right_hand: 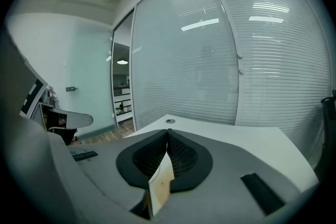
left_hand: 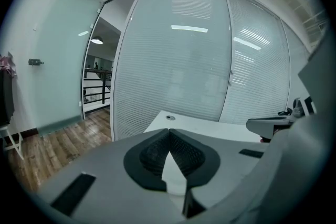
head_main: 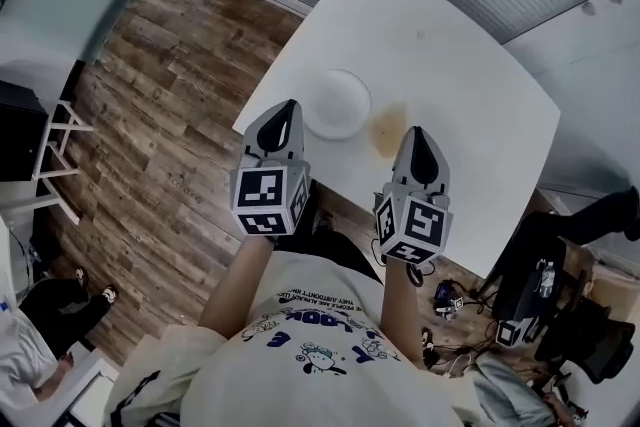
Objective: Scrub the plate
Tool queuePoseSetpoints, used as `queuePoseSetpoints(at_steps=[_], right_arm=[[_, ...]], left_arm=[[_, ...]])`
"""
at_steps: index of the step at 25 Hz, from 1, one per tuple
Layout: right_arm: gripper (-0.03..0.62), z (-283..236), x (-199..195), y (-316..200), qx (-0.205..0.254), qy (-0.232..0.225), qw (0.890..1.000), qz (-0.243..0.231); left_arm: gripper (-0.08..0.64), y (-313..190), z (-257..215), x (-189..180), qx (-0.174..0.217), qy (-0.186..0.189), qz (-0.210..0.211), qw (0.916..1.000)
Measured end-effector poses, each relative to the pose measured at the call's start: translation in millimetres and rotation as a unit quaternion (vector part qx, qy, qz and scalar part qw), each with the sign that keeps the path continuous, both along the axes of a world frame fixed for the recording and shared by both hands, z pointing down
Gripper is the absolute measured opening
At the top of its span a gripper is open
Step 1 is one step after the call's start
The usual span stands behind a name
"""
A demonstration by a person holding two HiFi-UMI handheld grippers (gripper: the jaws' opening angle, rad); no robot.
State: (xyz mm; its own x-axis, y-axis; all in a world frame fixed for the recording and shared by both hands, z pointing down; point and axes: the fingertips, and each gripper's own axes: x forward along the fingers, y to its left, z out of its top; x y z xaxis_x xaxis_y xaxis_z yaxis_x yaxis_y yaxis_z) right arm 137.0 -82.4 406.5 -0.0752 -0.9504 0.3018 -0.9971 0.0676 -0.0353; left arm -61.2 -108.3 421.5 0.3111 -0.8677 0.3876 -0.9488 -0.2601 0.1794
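Since neither has anything to grip yet, my left claw (head_main: 289,107) and right claw (head_main: 416,133) are both closed and empty, tips together, over the worktop's (head_main: 450,55) near edge, poised to reach in, I judge. The plate (head_main: 337,103) lies at centre frame, just beyond the left claw, with a yellowish patch (head_main: 385,130) beside it. No brand shows. The cubes carry only square markers, and the shirt print is too small to read.

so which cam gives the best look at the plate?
Head view: the plate lies whole and uncovered on the white table, just ahead of the left gripper. Both gripper views look over it; their own jaws block the near tabletop, so no plate shows there.
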Motion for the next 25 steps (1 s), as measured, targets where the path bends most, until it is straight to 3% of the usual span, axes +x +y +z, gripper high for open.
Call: queuePoseSetpoints(at_steps=[25], right_arm=[[0.020, 66, 17, -36, -0.089, 0.008, 0.992, 0.088]], left_arm=[[0.032, -52, 64, 11, -0.074, -0.006, 0.090, 0.9931]])
